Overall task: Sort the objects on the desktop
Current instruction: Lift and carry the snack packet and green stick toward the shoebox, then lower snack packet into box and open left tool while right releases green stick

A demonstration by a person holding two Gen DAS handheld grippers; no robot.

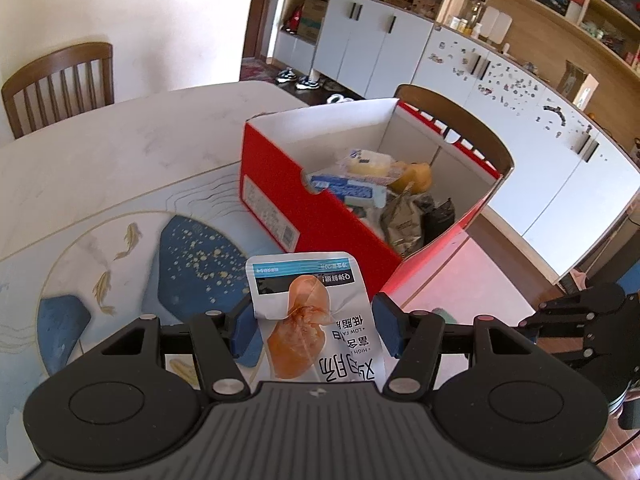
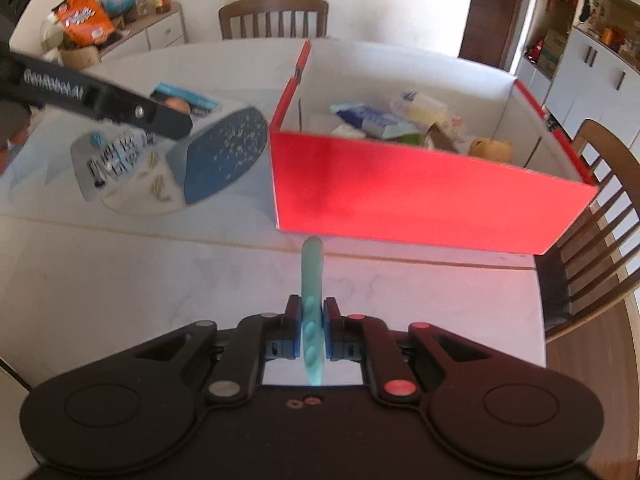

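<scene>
Left wrist view: my left tool (image 1: 316,330) pinches a white snack pouch (image 1: 316,320) with "LOW FAT" printed on it, held above the desk (image 1: 120,140) near the red box (image 1: 320,216). My right tool (image 2: 312,330) is pressed together on a thin teal strip (image 2: 312,280), raised over the pale marble desk in front of the box. A blue fish-patterned mat (image 1: 120,272) covers part of the desk. Wooden chairs (image 2: 274,16) and white cabinets (image 1: 400,48) surround it. The packets inside the box are too jumbled to read.
</scene>
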